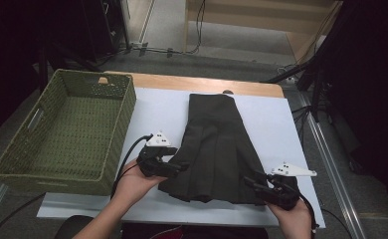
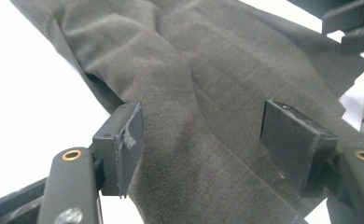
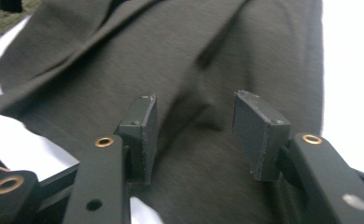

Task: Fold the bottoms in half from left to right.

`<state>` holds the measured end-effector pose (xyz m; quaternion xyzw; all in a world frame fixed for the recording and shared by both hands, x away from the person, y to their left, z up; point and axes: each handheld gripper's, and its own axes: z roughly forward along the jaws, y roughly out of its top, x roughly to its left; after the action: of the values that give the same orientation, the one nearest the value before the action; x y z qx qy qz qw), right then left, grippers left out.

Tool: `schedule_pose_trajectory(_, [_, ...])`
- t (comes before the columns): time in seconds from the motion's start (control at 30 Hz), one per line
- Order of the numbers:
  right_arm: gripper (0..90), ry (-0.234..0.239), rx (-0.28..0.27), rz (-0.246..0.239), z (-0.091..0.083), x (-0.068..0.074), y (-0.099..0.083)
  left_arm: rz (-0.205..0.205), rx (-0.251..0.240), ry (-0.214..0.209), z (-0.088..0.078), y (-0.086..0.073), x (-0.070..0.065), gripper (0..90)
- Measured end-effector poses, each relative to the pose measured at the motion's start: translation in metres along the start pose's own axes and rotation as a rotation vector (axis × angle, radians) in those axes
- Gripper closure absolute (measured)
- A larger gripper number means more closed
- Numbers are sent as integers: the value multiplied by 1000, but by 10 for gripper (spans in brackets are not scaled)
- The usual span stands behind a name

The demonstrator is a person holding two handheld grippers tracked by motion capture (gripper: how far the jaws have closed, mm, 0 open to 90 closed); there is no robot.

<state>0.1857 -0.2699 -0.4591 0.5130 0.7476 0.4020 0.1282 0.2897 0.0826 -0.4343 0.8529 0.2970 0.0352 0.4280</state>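
Observation:
A dark pleated skirt (image 1: 214, 144) lies flat on the white sheet (image 1: 157, 109), waist toward the far side and hem toward me. My left gripper (image 1: 182, 167) is at the skirt's lower left edge. In the left gripper view the gripper (image 2: 201, 135) stands open, with the cloth (image 2: 194, 70) spread between and under its pads but not pinched. My right gripper (image 1: 249, 181) is at the hem's lower right corner. In the right gripper view the gripper (image 3: 194, 135) is open over the fabric (image 3: 194, 56), with nothing gripped.
A green woven basket (image 1: 122, 124) stands on the left of the table, close to the left hand. The white sheet covers a wooden tabletop (image 1: 182, 82). Cables and dark stands lie on the floor beyond and to the right.

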Motion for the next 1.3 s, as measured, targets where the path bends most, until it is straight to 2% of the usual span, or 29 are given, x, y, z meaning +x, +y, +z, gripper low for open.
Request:
schedule_pose_trajectory(0.03, [480,19,9,6,3,3,0,2,-3,0,-2,0,0,312])
schedule_pose_trajectory(0.1, [466,25,30,-8,10,9,-2,6,-13,6,-5,-1,-2,315])
schedule_pose_trajectory(0.2, [416,15,57,-32,21,13,-5,11,-2,-36,-5,-2,-8,404])
schedule_pose_trajectory(0.3, [412,29,79,-19,29,13,-8,19,37,-34,8,-8,-15,400])
schedule_pose_trajectory(0.4, [414,33,95,-13,36,14,-8,12,103,-24,24,-15,-17,398])
schedule_pose_trajectory(0.57, [486,39,126,-29,49,19,-10,27,149,0,43,-24,-21,401])
schedule_pose_trajectory(0.7, [589,47,151,-42,58,25,-10,47,196,19,55,-33,-24,506])
schedule_pose_trajectory(0.73, [634,49,157,-50,59,26,-10,44,194,20,57,-35,-24,525])
schedule_pose_trajectory(0.77, [715,56,168,-52,61,26,-10,40,193,22,56,-35,-24,572])
schedule_pose_trajectory(0.8, [715,56,168,-52,61,26,-10,36,192,23,55,-34,-23,572])
schedule_pose_trajectory(0.83, [752,63,172,-53,61,26,-10,35,199,23,54,-34,-22,611])
schedule_pose_trajectory(0.93, [837,98,174,-34,59,22,-8,5,207,2,53,-36,-15,767])
schedule_pose_trajectory(1.03, [859,111,180,-30,56,22,-6,-43,212,-44,49,-34,-9,883])
schedule_pose_trajectory(1.13, [862,127,163,-28,48,23,-3,-49,181,-72,38,-27,-14,893])
schedule_pose_trajectory(1.3, [862,144,86,-23,23,28,2,1,83,-92,15,-13,-38,894])
